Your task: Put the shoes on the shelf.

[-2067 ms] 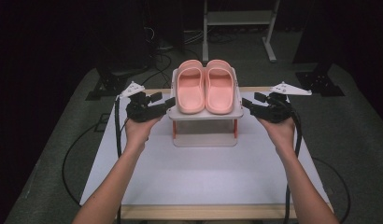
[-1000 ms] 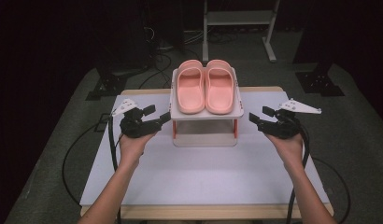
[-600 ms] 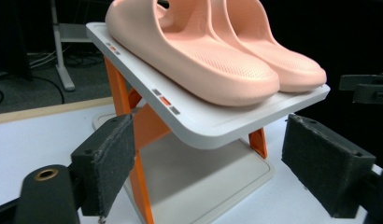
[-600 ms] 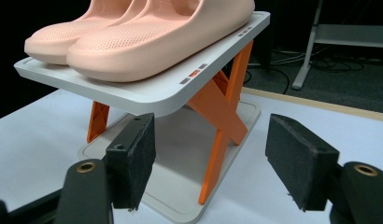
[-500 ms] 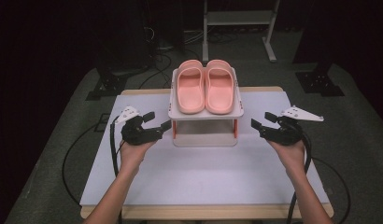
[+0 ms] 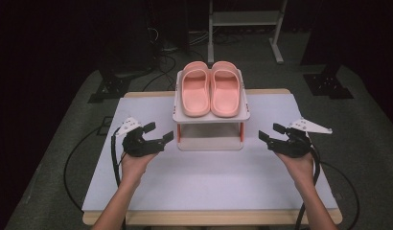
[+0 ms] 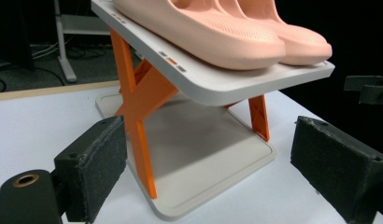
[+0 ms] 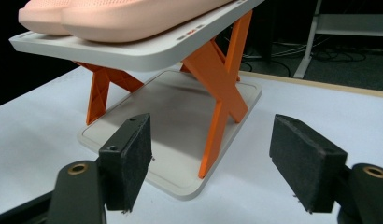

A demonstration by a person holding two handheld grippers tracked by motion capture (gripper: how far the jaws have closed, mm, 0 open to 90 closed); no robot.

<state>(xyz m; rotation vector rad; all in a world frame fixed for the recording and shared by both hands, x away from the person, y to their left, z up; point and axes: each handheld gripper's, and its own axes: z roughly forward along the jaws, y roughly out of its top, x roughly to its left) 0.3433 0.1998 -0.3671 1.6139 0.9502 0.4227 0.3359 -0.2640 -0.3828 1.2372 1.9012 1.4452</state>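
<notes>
Centrally, rack [image 6: 211, 117]: on the white tabletop [image 6: 209, 182], between both tongs, touching neither.
Slippers [image 6: 210, 95]: pink pair, on the rack's top shelf.
Left tongs [image 6: 156, 135]: just left of rack, apart, just been opening, nothing between.
Right tongs [image 6: 271, 133]: just right, apart, just been opening, nothing between.

A white table [image 6: 204, 187] with a wooden edge stands on grey carpet [image 6: 70, 143]. Behind it, the room is dark: a white metal rack [image 6: 245, 19], black stand feet [image 6: 329, 88] and loose cables [image 6: 166, 48] on the floor.
</notes>
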